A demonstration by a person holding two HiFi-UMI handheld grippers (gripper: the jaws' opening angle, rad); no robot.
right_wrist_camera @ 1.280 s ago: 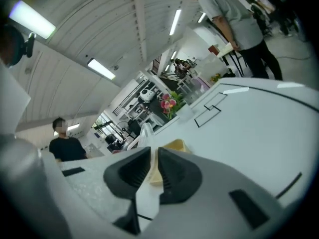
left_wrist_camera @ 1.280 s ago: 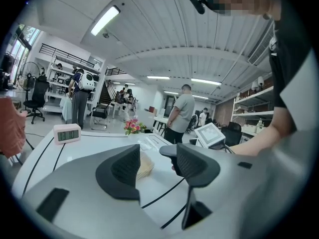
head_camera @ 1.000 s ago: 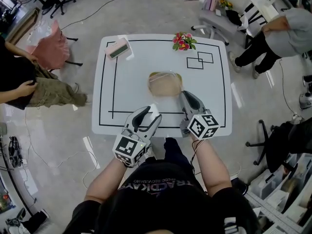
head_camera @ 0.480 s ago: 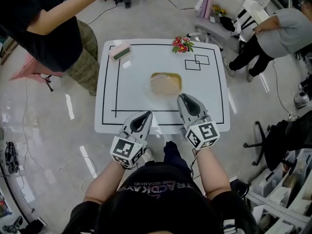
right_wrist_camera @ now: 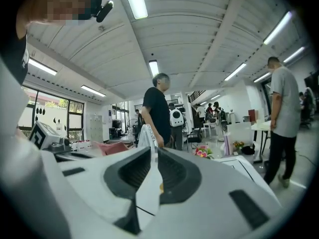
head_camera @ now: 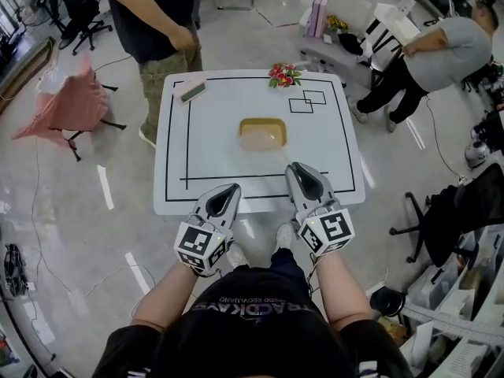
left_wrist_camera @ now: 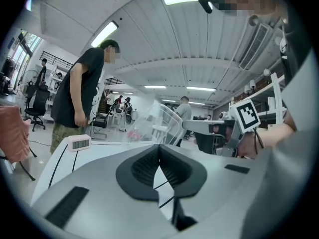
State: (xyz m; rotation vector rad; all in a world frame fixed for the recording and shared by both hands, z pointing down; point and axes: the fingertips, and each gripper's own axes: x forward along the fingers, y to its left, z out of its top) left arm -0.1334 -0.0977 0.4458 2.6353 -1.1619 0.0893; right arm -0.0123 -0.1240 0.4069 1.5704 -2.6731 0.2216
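1. The left claw is clenched with nothing in it; the clear box sits ahead of it, to its right.
2. The right claw is released by a slit and empty; the box is ahead, to its left.

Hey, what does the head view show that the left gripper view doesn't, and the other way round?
Head view only: the yellow contents of the clear box and the overlapping squares drawn on the table. Left gripper view only: the left gripper with its jaws pressed together, and the ceiling lights. Both: the box, the timer, the right gripper, the person in black.
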